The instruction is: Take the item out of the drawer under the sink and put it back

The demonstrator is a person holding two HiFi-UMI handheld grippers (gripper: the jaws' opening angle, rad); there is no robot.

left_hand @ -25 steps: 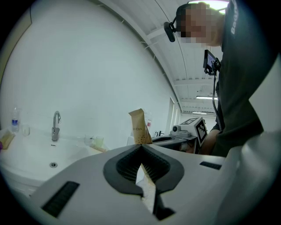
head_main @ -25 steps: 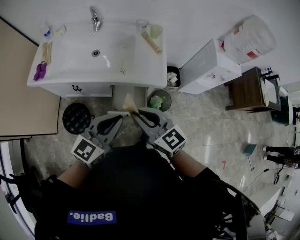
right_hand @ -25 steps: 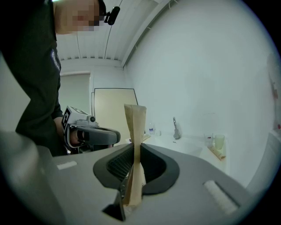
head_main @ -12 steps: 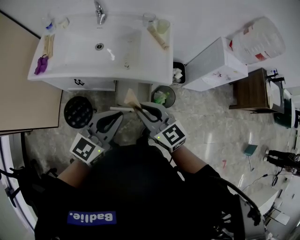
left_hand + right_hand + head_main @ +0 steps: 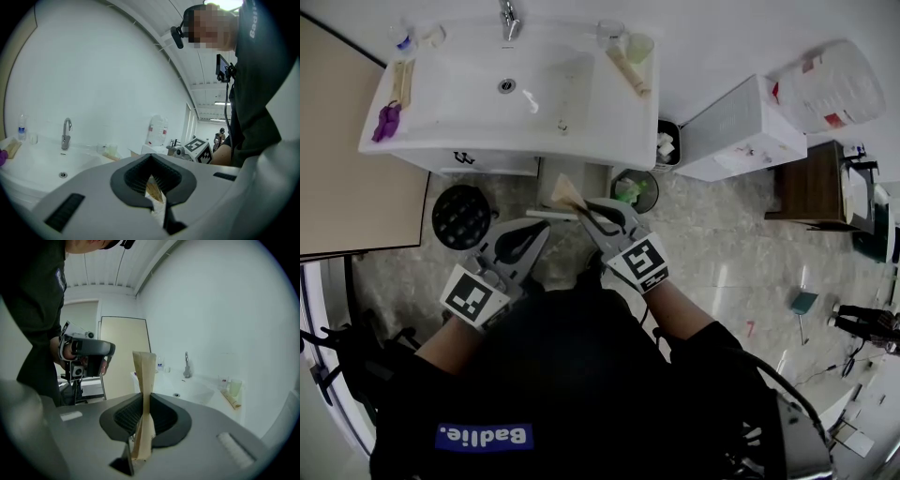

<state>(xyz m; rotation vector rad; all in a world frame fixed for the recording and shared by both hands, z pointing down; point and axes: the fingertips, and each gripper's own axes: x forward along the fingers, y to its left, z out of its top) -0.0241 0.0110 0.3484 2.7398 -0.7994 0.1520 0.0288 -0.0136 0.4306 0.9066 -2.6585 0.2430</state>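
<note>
Paper packet (image 5: 144, 376) out, pinched in my right gripper (image 5: 140, 430) fingers, left gripper (image 5: 157, 206) fingers pressed together; next I lower it into the drawer (image 5: 540, 215).

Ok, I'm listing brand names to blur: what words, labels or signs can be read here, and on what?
"Badlie." on the blue shirt patch, upside down.
Square coded markers, no letters, on the left cube and right cube.
Jug labels: too small to read.
Mark on the sink cabinet: unreadable.
</note>
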